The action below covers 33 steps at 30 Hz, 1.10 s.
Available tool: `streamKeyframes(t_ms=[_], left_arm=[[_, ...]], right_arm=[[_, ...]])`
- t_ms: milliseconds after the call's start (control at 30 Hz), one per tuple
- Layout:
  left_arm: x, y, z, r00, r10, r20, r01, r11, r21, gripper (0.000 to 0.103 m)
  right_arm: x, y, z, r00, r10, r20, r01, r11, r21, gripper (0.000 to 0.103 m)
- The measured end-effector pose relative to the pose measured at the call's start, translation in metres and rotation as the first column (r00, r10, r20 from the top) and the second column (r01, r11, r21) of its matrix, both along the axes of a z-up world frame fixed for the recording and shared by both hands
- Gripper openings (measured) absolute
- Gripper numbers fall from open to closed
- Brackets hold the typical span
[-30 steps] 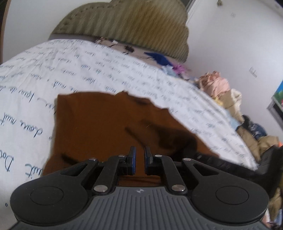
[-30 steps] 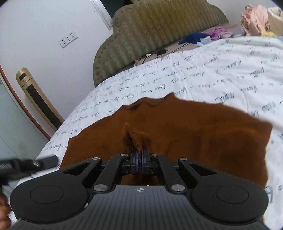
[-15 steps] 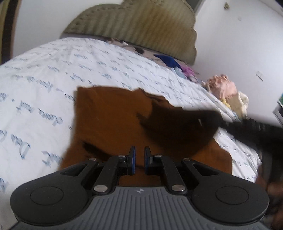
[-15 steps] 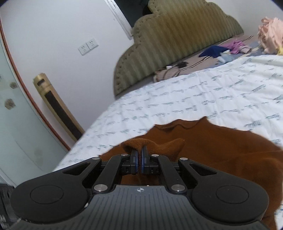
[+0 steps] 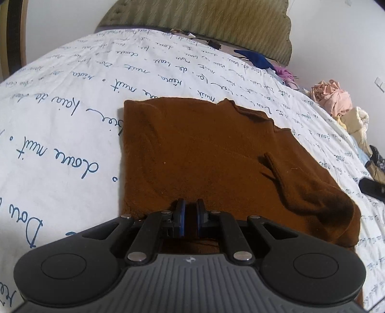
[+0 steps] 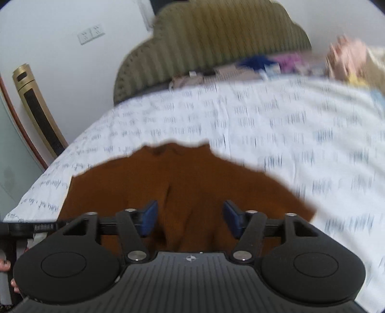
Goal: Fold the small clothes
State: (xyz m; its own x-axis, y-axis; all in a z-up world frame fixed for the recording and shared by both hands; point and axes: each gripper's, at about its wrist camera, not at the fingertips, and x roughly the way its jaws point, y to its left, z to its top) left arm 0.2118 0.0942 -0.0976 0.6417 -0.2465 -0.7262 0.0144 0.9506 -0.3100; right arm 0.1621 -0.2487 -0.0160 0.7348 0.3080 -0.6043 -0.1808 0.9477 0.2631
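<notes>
On the bed (image 5: 72,101), near its foot edge, a brown top (image 5: 204,156) is lying spread on the white sheet printed with blue script, its neckline pointing toward the headboard (image 5: 204,16). In the left wrist view one side of the top is lying folded inward, and a sleeve is lying across the body with its cuff ending near the middle; the fold is bulging at the near right corner. The left gripper (image 5: 189,218) is hovering low over the near hem with its jaws standing narrow, almost shut, and only a thin slot between the blue pads; whether any cloth is sitting in that slot cannot be told. The right gripper (image 6: 190,218) is standing above the same top (image 6: 182,178), its jaws having just been opening and now gaping wide, with brown cloth showing below between the pads (image 6: 149,218) but touching neither. That view is blurring. Along the far right edge of the bed a heap of clothes (image 5: 336,101) is lying, with a blue garment (image 5: 255,59) near the headboard. In the right wrist view a gold tower unit (image 6: 36,108) is standing against the wall by the bed's left side.
</notes>
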Motion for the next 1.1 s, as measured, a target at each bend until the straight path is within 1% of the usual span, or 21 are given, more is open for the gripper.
streamKeyframes(t_ms=[100, 167, 233, 267, 300, 333, 367, 433, 500, 533, 567, 600, 667, 700, 767, 867, 933, 967, 1033, 1100], left_arm=[[-0.002, 0.003, -0.002, 1.0, -0.02, 0.006, 0.02, 1.0, -0.007, 0.009], [-0.002, 0.007, -0.003, 1.0, -0.018, 0.002, 0.018, 0.999, -0.03, 0.009], [-0.002, 0.013, -0.004, 1.0, -0.009, -0.005, 0.009, 0.998, -0.059, 0.009], [-0.003, 0.015, -0.004, 1.0, -0.007, -0.007, 0.006, 0.998, -0.07, 0.009], [-0.003, 0.016, -0.004, 1.0, -0.006, -0.008, 0.006, 0.997, -0.075, 0.009], [-0.003, 0.017, -0.004, 1.0, -0.004, -0.009, 0.004, 0.997, -0.079, 0.009], [-0.003, 0.018, -0.004, 1.0, -0.003, -0.011, 0.003, 0.997, -0.08, 0.009], [-0.003, 0.018, -0.004, 1.0, -0.007, -0.011, 0.006, 0.997, -0.078, 0.009], [-0.002, 0.018, -0.004, 1.0, -0.004, -0.012, 0.003, 0.997, -0.078, 0.009], [-0.002, 0.018, -0.004, 1.0, -0.005, -0.011, 0.004, 0.997, -0.074, 0.009], [-0.002, 0.017, -0.005, 1.0, -0.005, -0.01, 0.004, 0.998, -0.07, 0.009], [-0.002, 0.016, -0.004, 1.0, -0.003, -0.009, 0.002, 0.998, -0.066, 0.009], [-0.003, 0.015, -0.004, 1.0, -0.002, -0.007, 0.001, 0.998, -0.055, 0.009], [-0.003, 0.014, -0.004, 1.0, 0.002, -0.008, -0.002, 0.999, -0.054, 0.009], [-0.003, 0.014, -0.004, 1.0, 0.009, -0.013, -0.01, 0.998, -0.06, 0.009], [-0.003, 0.018, -0.004, 1.0, 0.018, -0.021, -0.02, 0.997, -0.081, 0.009], [-0.002, 0.019, -0.004, 0.999, 0.024, -0.027, -0.027, 0.995, -0.093, 0.009], [-0.002, 0.02, -0.005, 0.999, 0.029, -0.03, -0.032, 0.995, -0.098, 0.009], [-0.002, 0.019, -0.004, 0.999, 0.036, -0.031, -0.039, 0.995, -0.096, 0.009], [-0.003, 0.015, -0.003, 0.999, 0.04, -0.026, -0.042, 0.996, -0.077, 0.009]], right_arm=[[0.027, -0.008, 0.008, 0.997, 0.059, -0.04, -0.055, 0.994, 0.1, 0.065], [0.053, -0.006, -0.002, 0.989, 0.096, -0.109, -0.079, 0.986, 0.15, 0.065], [0.08, -0.001, -0.019, 0.976, 0.128, -0.177, -0.091, 0.975, 0.203, 0.064], [0.091, 0.002, -0.029, 0.967, 0.146, -0.207, -0.095, 0.967, 0.238, 0.059], [0.101, 0.003, -0.037, 0.962, 0.15, -0.228, -0.087, 0.96, 0.265, 0.056], [0.109, 0.007, -0.045, 0.955, 0.169, -0.245, -0.094, 0.953, 0.288, 0.054], [0.116, 0.009, -0.052, 0.945, 0.191, -0.265, -0.104, 0.944, 0.312, 0.054], [0.122, 0.016, -0.064, 0.931, 0.207, -0.3, -0.099, 0.936, 0.338, 0.052], [0.125, 0.019, -0.071, 0.926, 0.216, -0.309, -0.101, 0.932, 0.347, 0.045], [0.125, 0.02, -0.073, 0.925, 0.226, -0.306, -0.106, 0.926, 0.362, 0.03], [0.124, 0.021, -0.074, 0.922, 0.242, -0.301, -0.118, 0.918, 0.378, 0.011], [0.123, 0.022, -0.075, 0.921, 0.252, -0.296, -0.124, 0.913, 0.39, 0.011], [0.12, 0.024, -0.074, 0.924, 0.254, -0.285, -0.136, 0.917, 0.375, 0.011], [0.119, 0.024, -0.072, 0.93, 0.247, -0.272, -0.137, 0.92, 0.368, 0.011], [0.114, 0.017, -0.065, 0.944, 0.23, -0.236, -0.125, 0.913, 0.389, 0.011], [0.095, -0.007, -0.046, 0.977, 0.159, -0.143, -0.086, 0.904, 0.419, 0.011], [0.078, -0.028, -0.031, 0.994, 0.082, -0.079, -0.043, 0.912, 0.407, 0.011], [0.067, -0.038, -0.024, 0.998, 0.037, -0.05, -0.015, 0.922, 0.386, 0.011], [0.043, -0.054, -0.012, 0.998, -0.066, 0.011, 0.059, 0.953, 0.298, 0.011], [0.017, -0.063, -0.005, 0.983, -0.174, 0.064, 0.163, 0.976, 0.145, 0.011]])
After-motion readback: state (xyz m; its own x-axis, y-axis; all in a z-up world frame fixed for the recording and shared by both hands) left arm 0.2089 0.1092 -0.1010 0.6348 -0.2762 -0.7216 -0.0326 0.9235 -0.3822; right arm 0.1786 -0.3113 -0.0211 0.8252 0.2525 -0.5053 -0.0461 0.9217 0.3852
